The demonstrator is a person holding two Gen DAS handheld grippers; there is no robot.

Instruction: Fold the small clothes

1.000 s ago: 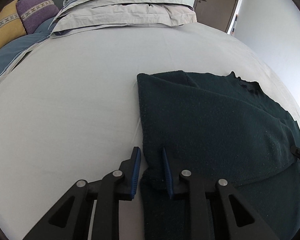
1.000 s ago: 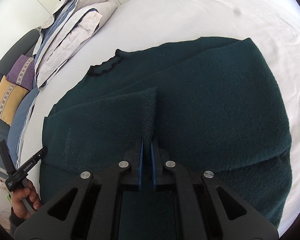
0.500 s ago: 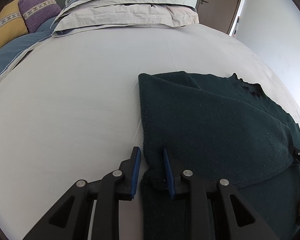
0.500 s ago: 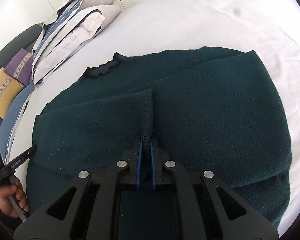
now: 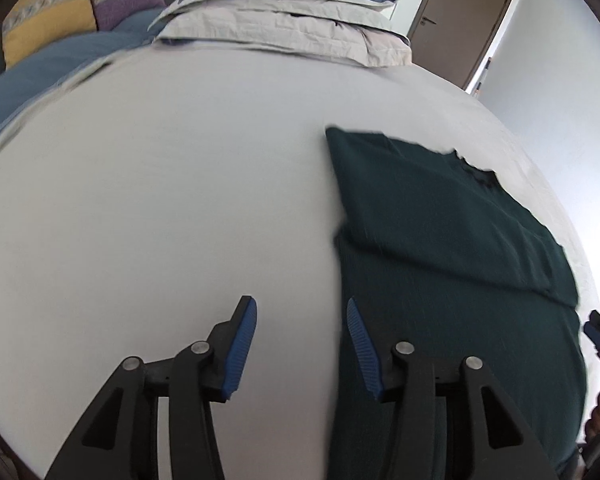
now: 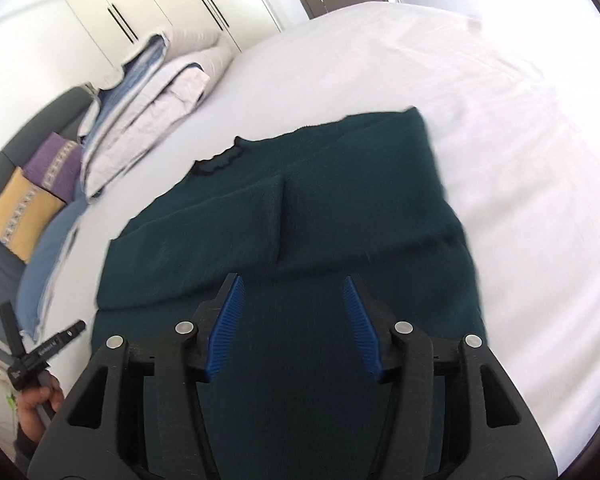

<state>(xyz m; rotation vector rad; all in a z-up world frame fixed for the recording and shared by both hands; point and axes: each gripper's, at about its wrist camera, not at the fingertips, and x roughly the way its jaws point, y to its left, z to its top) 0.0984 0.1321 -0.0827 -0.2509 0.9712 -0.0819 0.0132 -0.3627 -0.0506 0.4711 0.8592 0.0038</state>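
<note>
A dark green knitted sweater (image 6: 340,216) is lying flat on the white bedsheet (image 6: 520,140), its sleeves folded across the body and its frilled collar pointing toward the stack of folded grey and blue bedding (image 6: 152,92). The left gripper (image 5: 300,336) is hovering with its blue-padded jaws spread wide, straddling the sweater's edge and gripping nothing. The right gripper (image 6: 292,312) is hanging over the sweater's lower part, jaws likewise parted and empty. Yellow and purple cushions (image 6: 32,188) are sitting beyond the bedding.
</note>
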